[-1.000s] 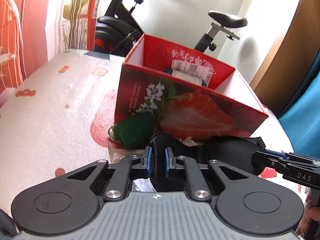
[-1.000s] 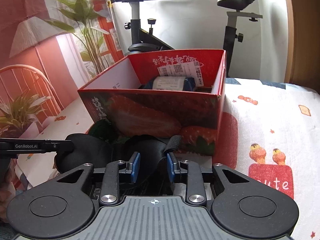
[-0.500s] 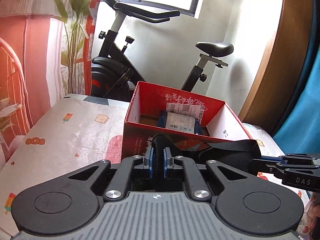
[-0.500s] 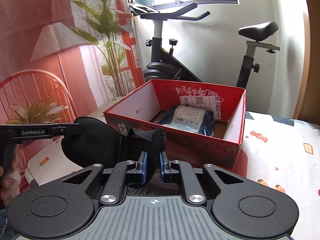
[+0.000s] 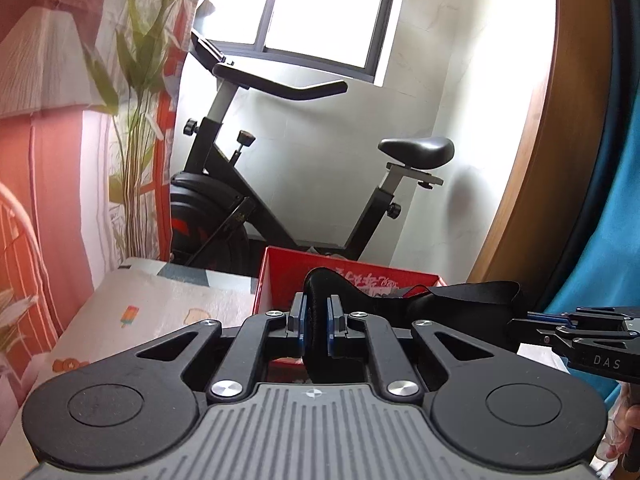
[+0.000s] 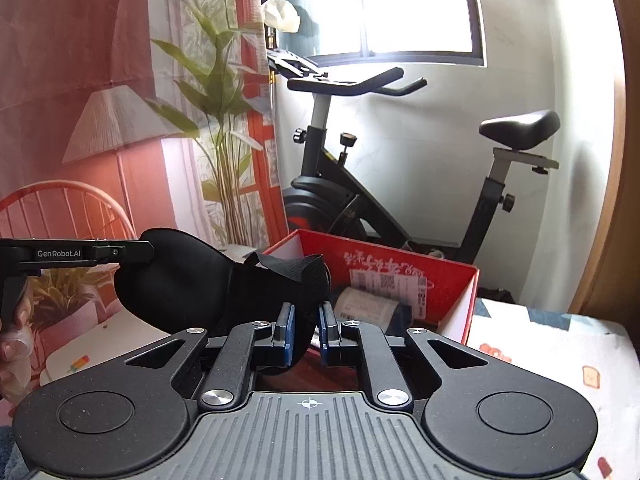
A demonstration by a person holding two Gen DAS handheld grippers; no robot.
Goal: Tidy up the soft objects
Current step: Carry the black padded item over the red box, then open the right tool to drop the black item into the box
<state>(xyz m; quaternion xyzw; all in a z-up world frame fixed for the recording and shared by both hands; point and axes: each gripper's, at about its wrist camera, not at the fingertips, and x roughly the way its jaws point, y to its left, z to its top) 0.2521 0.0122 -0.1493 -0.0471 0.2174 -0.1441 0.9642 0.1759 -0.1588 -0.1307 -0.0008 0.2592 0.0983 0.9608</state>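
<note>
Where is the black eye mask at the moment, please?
The black eye mask hangs between the left gripper and right gripper, both shut on it, in front of the open red box, with the exercise bike behind.

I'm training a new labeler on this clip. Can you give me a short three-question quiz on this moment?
1. True or false: both claws grip the same black eye mask.
2. What stands behind the red box? A) an exercise bike B) a television C) a ladder
3. Fill in: the mask is held ___ the box, not inside it.

Key: 1 true: left claw and right claw each pinch one end. 2 A. 3 above.
</note>
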